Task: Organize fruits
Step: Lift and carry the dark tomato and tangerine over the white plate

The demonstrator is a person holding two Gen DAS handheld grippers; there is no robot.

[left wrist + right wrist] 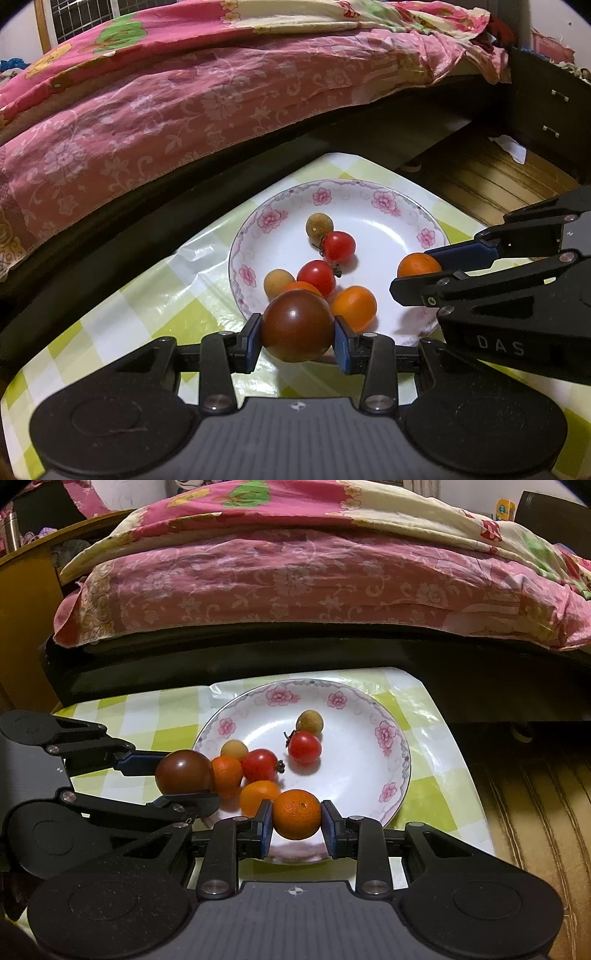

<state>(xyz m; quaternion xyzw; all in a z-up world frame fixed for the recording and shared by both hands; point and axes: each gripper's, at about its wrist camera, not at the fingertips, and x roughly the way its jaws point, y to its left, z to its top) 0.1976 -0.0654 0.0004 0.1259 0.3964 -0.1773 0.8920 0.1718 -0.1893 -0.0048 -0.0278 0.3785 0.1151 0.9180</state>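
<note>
Left gripper [297, 334]: fingers clenched on a dark brown-red tomato [297, 325], round, glossy, one highlight on top; blue pads press both its sides. It is held above the near-left rim of the plate [388, 236], clear of the surface.

Right gripper [297, 823]: fingers clenched on a small orange citrus [297, 814], dimpled skin, a dark spot near its top. Held over the near rim of the plate, also lifted.

Plate: white, shallow, pink flower border, on a worktop [155, 299] covered with a green-and-white checked plastic sheet. It lies close to the worktop's far corner.

In the plate:
- two red cherry tomatoes [338, 246] [316, 277], stems attached, one toward the centre, one nearer the left side;
- two tan-brown round fruits [319, 226] [277, 282], one touching the central tomato, one at the left rim;
- two orange citrus [354, 306] [303, 286] at the near-left, bunched with the lower tomato.

The right half of the plate floor is bare.

Edges: the worktop's far edge runs just beside a dark bed frame [258, 653] under a pink floral bedspread [295, 587]. Its right edge drops to a wooden floor [535, 812]. Open checked cloth lies left of the plate. The two grippers are close, side by side at the plate's near rim, not touching.
</note>
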